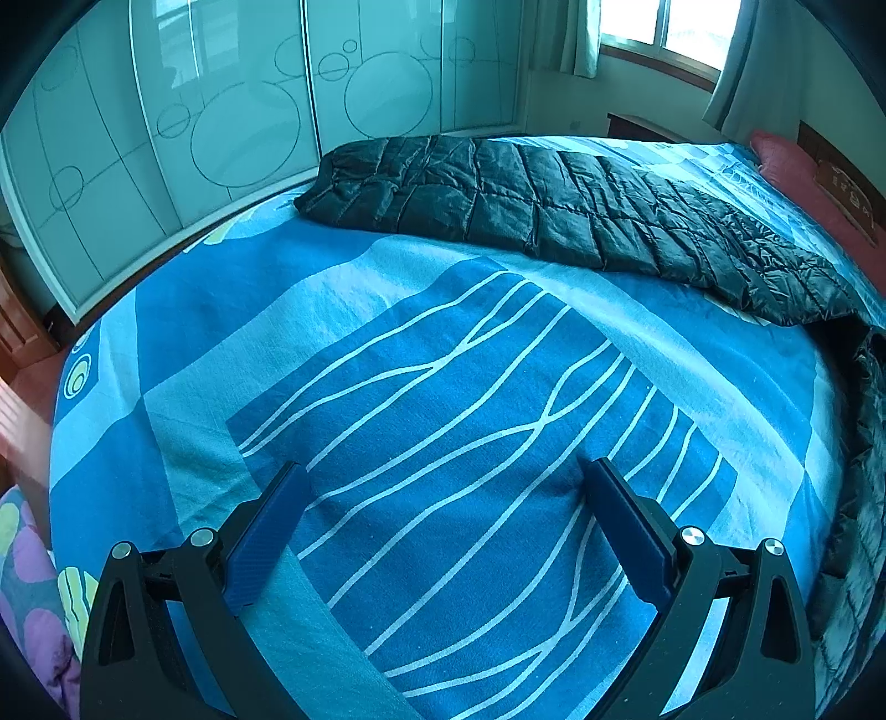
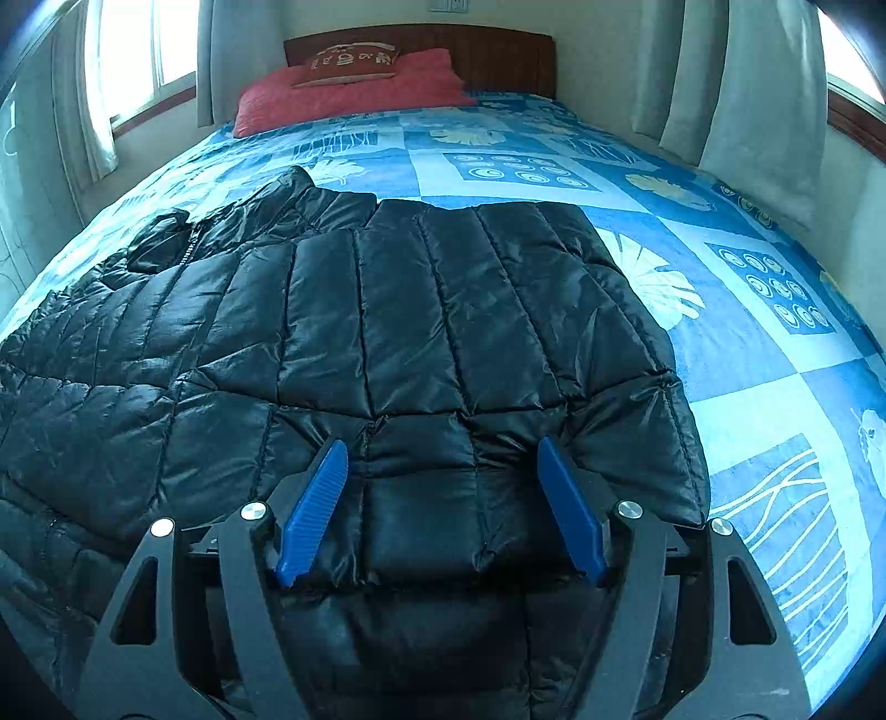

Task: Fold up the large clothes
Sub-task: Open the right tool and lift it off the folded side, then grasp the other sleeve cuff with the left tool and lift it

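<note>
1. A black quilted puffer jacket of shiny fabric lies spread flat on a bed covered with a blue patchwork sheet printed with white leaves, rings and wavy lines.
2. In the right wrist view the jacket fills the left and middle of the bed, with a stitched panel folded over across its body; its zip edge and collar bunch at the upper left.
3. The right gripper, black-framed with blue ribbed pads, hangs just over the near edge of the jacket. Its jaws stand spread wide, and the pads press on nothing (the jacket fabric lies under and between them, not pinched).
4. The left gripper, with the same black frame and dark blue pads, points down at bare sheet printed with white wavy lines. Its jaws are spread wide with nothing between them.
5. From the left wrist view the jacket lies as a long dark band across the far side of the bed, well apart from the left gripper.
6. A red pillow with a small brown cushion on top sits at the wooden headboard.
7. Pale frosted wardrobe doors with circle outlines stand beyond the bed; light curtains hang by the windows.
</note>
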Demonstrator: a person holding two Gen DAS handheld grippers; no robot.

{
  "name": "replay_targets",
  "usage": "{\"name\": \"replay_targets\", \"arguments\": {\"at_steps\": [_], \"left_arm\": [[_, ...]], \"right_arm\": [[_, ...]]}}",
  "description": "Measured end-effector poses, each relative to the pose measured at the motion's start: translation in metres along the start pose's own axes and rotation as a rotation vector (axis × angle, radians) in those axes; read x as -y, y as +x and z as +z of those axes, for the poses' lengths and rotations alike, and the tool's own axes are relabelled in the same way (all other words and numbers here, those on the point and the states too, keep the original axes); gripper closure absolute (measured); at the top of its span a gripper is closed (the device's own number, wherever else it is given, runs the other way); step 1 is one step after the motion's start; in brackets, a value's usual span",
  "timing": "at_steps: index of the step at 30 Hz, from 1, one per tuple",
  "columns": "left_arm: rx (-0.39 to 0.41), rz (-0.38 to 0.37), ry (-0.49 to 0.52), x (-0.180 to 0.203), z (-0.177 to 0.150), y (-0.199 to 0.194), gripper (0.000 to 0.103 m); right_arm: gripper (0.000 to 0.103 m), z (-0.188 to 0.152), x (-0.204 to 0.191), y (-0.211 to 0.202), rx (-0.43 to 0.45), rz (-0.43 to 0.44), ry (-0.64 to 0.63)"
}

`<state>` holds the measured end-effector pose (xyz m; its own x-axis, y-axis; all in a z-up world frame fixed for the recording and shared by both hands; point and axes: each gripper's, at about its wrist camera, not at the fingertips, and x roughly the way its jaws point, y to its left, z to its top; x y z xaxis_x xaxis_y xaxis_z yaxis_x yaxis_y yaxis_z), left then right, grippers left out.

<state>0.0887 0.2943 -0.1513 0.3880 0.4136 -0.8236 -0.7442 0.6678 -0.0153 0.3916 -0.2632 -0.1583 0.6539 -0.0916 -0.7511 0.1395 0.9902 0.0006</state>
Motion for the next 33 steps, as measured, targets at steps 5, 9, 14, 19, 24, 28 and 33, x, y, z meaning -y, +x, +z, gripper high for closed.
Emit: {"name": "replay_targets", "arguments": {"at_steps": [5, 9, 14, 19, 24, 28, 33], "left_arm": [[-0.007, -0.078, -0.051, -0.012, 0.012, 0.001, 0.004], [0.044, -0.206, -0.159, -0.035, 0.039, 0.012, 0.004], [0.114, -0.340, -0.320, -0.065, 0.079, 0.041, 0.005], [0.189, -0.439, -0.494, -0.090, 0.111, 0.071, 0.005], [0.213, -0.383, -0.522, -0.083, 0.124, 0.075, 0.005], [0.211, -0.318, -0.619, -0.086, 0.125, 0.074, 0.033], [0.219, -0.307, -0.653, -0.083, 0.129, 0.071, 0.080]], "right_arm": [[0.023, 0.000, 0.000, 0.001, 0.003, 0.018, -0.005], [0.022, -0.001, -0.001, 0.000, 0.009, 0.019, -0.006], [0.021, -0.001, 0.000, 0.000, 0.011, 0.018, -0.008], [0.021, -0.002, 0.000, 0.000, 0.012, 0.016, -0.010], [0.021, -0.002, -0.002, 0.000, 0.014, 0.010, -0.015], [0.021, -0.001, -0.002, 0.000, 0.015, 0.005, -0.019], [0.021, -0.001, -0.002, 0.000, 0.015, 0.006, -0.020]]}}
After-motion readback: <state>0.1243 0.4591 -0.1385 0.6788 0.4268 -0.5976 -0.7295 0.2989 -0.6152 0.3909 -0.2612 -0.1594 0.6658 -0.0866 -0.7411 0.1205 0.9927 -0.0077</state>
